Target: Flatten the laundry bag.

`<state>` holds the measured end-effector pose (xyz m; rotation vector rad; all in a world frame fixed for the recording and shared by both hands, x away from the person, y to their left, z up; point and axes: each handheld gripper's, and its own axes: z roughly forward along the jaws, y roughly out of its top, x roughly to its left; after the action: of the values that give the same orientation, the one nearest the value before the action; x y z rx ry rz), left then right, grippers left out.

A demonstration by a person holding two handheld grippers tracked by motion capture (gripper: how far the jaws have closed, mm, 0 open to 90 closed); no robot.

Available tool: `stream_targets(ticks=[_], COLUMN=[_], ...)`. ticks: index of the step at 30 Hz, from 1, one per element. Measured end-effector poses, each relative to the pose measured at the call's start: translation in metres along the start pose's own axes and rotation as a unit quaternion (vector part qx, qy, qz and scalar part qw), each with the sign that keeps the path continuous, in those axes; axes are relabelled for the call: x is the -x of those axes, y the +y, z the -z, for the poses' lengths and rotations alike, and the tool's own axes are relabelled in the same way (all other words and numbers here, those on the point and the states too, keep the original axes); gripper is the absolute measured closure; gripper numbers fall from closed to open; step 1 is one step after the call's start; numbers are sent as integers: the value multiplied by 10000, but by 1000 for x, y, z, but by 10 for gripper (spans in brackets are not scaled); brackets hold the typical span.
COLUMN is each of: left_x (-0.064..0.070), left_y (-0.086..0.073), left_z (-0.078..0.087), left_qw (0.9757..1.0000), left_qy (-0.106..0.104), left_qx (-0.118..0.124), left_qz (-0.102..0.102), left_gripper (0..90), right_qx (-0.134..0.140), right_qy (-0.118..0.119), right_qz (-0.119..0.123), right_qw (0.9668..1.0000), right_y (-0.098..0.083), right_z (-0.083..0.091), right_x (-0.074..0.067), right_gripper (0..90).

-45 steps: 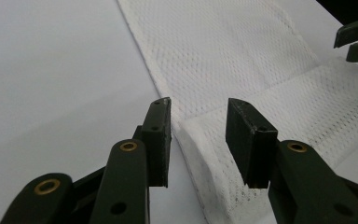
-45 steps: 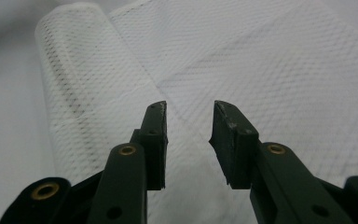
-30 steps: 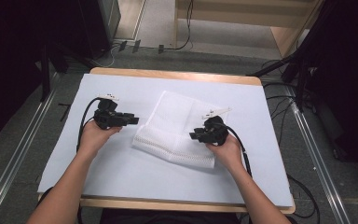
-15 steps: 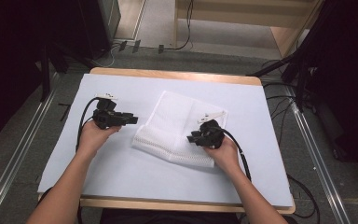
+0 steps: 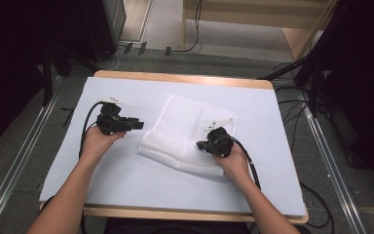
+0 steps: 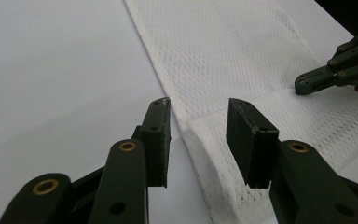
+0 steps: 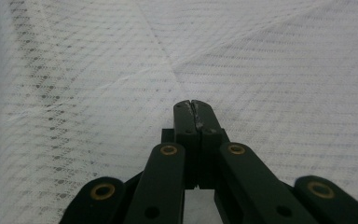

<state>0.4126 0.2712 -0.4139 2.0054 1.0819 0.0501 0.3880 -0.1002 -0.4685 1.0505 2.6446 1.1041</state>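
Your right tool (image 5: pixel 207 144) sits over the white mesh cloth (image 5: pixel 185 127) at the table's (image 5: pixel 126 87) middle; its jaws have just closed fully, pads pressed flat together, and whether a thread of mesh is pinched you can't quite tell. Your left tool (image 5: pixel 135 125), at the cloth's nine o'clock edge, stands open astride the folded hem, gripping nothing.
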Motion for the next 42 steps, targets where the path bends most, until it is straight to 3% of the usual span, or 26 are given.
stream_targets(ticks=[4, 8, 16, 22, 31, 40, 42], left_x=[-1, -1, -1, -2, -1, -1, 0], left_y=[0, 0, 0, 0, 0, 1, 1], left_z=[1, 2, 3, 4, 5, 0, -2], left_qw=[10000, 10000, 10000, 10000, 10000, 10000, 10000], left_qy=[13, 18, 29, 29, 34, 36, 67], left_qx=[-4, 22, 18, 27, 71, -34, -33], left_qz=[14, 37, 25, 19, 45, 10, 15], left_gripper=[610, 609, 610, 609, 608, 606, 605], right_qx=[107, 441, 515, 608, 467, 702, 808], right_qy=[164, 330, 581, 825, 1001, 1183, 1173], right_qz=[-86, -48, 24, 74, 154, 289, 284], right_qw=[9998, 9985, 9970, 9947, 9938, 9901, 9894], right_y=[3, 10, 10, 5, -5, -4, -4], right_z=[8, 28, 42, 52, 55, 76, 81], right_x=[-1, -9, -24, -44, -66, -88, -91], right_gripper=[900, 900, 900, 900, 900, 900, 826])
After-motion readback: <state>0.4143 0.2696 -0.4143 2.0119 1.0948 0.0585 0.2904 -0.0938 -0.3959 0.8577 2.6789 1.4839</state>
